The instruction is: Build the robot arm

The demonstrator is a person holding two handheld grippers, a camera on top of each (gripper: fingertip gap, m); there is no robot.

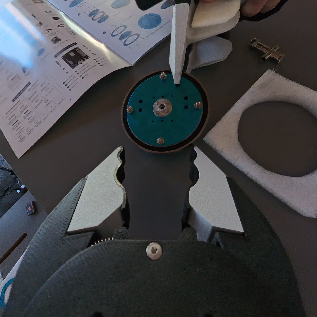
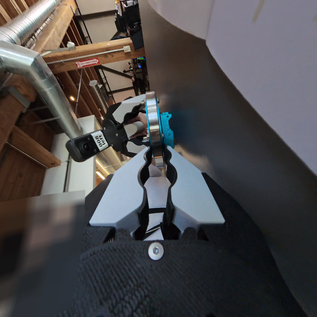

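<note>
Teal wheel disc [image 1: 164, 109] is pinched by the right hand-held gripper [image 2: 158, 154]; left hand-held gripper [image 1: 157, 151] gapes empty.

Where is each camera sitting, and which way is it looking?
Left wrist view: sits on the left gripper, looking down at the round teal disc with bolts on the dark table; its own open fingers show.
Right wrist view: sits on the right gripper, looking sideways along the table edge; its fingers pinch the disc's rim.
Shared: the disc, and each view shows the other gripper, the right one at, the left one at.
</note>
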